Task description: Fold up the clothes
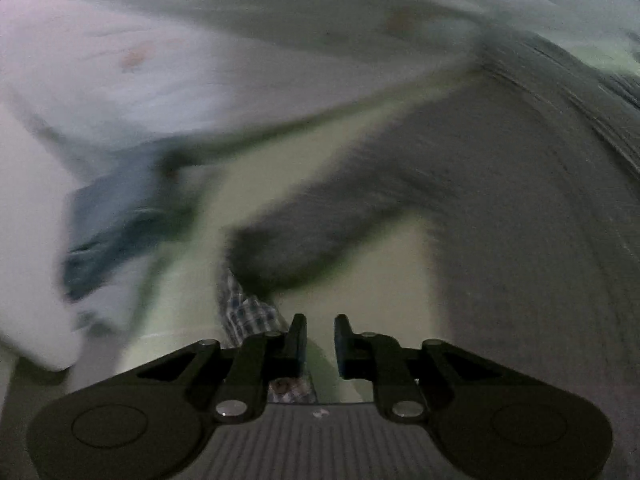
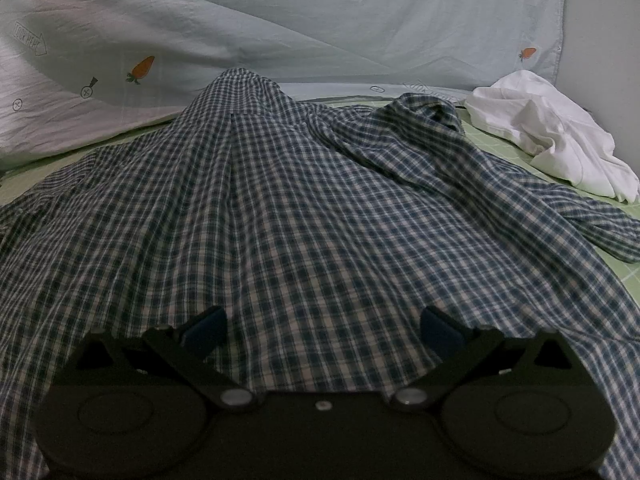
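A blue and white checked shirt (image 2: pixel 304 216) lies spread on a green mat (image 2: pixel 624 264), collar end away from me, one sleeve reaching to the right. My right gripper (image 2: pixel 322 330) is open, its jaws wide apart just over the near hem, holding nothing. The left wrist view is heavily motion-blurred. My left gripper (image 1: pixel 320 336) has its jaws close together with a narrow gap, and a strip of the checked shirt (image 1: pixel 244 312) lies beside its left finger. I cannot tell whether it grips the cloth. The shirt's body is a dark blur (image 1: pixel 500 220) to the right.
A pale bed sheet with carrot prints (image 2: pixel 280 32) rises behind the shirt. A crumpled white garment (image 2: pixel 552 136) lies on the mat at the far right. In the left wrist view a blurred blue object (image 1: pixel 116 220) and white cloth (image 1: pixel 32 240) sit to the left.
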